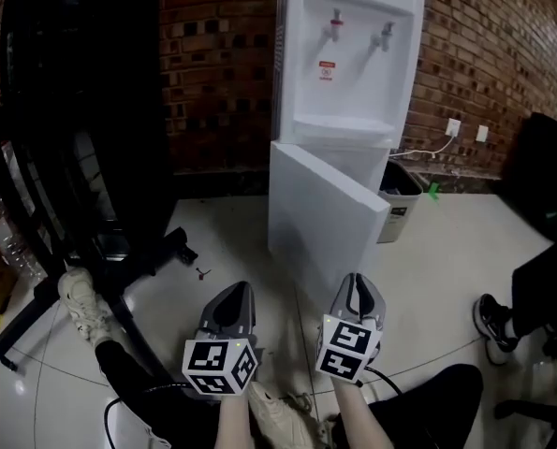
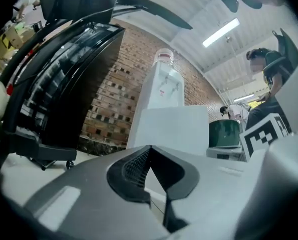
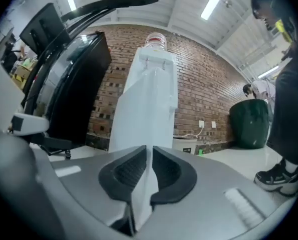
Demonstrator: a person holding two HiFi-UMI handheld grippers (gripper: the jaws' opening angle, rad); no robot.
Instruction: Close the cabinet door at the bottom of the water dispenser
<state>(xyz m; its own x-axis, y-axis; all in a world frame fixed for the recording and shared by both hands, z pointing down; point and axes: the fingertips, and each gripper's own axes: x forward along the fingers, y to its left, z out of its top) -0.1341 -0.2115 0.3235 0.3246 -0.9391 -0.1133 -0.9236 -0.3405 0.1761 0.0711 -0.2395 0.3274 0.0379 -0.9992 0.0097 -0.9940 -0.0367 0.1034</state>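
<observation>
Hanging ajar under the water dispenser (image 1: pixel 348 54), the cabinet door (image 1: pixel 327 221) sat well apart from both grippers. Right gripper (image 1: pixel 357 286) jaws were closing to a slit w/ nothing between; left gripper (image 1: pixel 237 296) was pinched together, empty. Risk: a narrow tip skidding off the smooth panel, or a hard shove bouncing it back

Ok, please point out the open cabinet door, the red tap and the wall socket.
cabinet door (image 1: pixel 325 227), head view, middle of its front.
red tap (image 1: pixel 334 26), head view, its spout.
wall socket (image 1: pixel 454 126), head view, its faceplate.
</observation>
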